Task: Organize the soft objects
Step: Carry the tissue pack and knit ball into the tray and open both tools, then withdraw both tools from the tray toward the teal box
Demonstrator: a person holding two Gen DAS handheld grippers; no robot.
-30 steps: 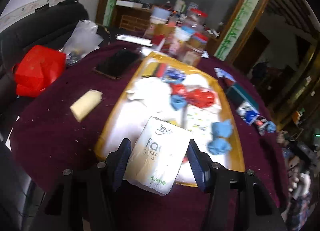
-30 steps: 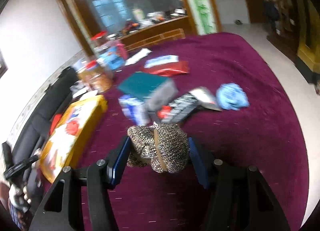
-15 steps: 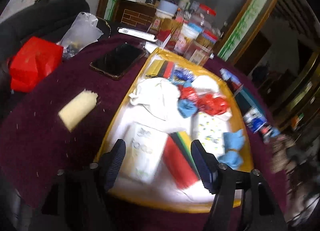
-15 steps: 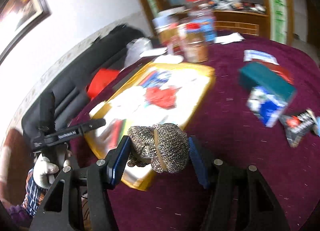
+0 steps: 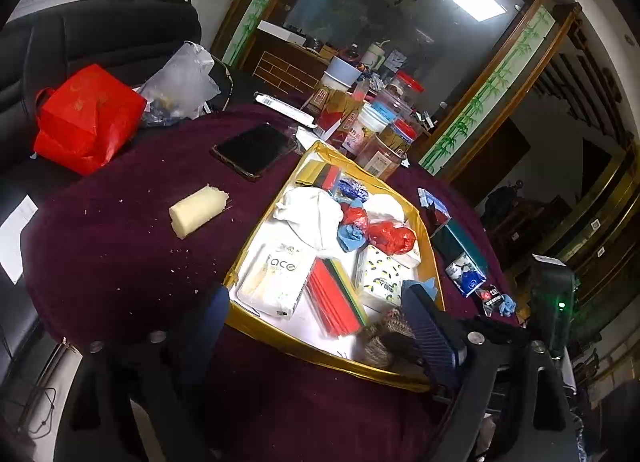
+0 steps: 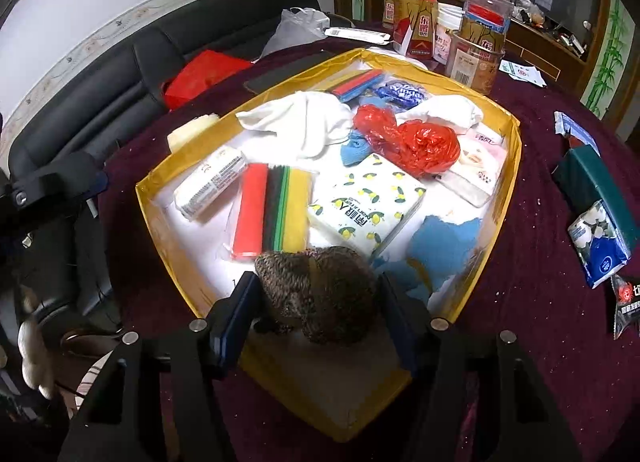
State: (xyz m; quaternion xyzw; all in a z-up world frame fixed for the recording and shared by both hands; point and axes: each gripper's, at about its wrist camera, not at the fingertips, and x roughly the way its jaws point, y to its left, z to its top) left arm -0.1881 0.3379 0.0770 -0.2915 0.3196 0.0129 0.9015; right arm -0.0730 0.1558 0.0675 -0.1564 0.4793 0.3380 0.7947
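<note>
Over the near corner of the yellow tray [image 6: 514, 166], the right gripper [image 6: 316, 302] points steeply down, its blue-padded jaws partly open and pressed on either side of a brown-and-cream knitted bundle [image 6: 320, 294]. The bundle hangs just above the tray's white floor, inside the near rim; whether it touches the floor cannot be told. It is mottled, rounded and folded on itself, with a crease down its middle.

At the tray's left edge the left gripper [image 5: 320, 326] is tilted moderately downward. Its jaws have just been opening and now stand wide, with nothing pressed between the pads. A white tissue pack [image 5: 276, 282] marked "ace" lies flat in the tray ahead of the gap, free of both pads. In the right wrist view a person's hand is dimly visible at the lower left edge, behind that gripper.

Tray contents, seen from the right wrist:
- white tissue pack [image 6: 210, 186], at the left side;
- stack of red, black, green and yellow sheets [image 6: 272, 210], beside the pack;
- lemon-print tissue pack [image 6: 366, 208], in the centre;
- crumpled red plastic bag [image 6: 412, 142], partly on the lemon pack;
- white cloth [image 6: 304, 122], behind these;
- blue cloth pieces [image 6: 444, 246], at the right near corner, just beside the bundle;
- pink-printed pack [image 6: 476, 166], along the right wall.

Outside the tray, on the maroon tablecloth [image 5: 120, 246], lie a pale foam block [image 5: 198, 210] and a dark phone [image 5: 256, 148], well apart from both grippers.
</note>
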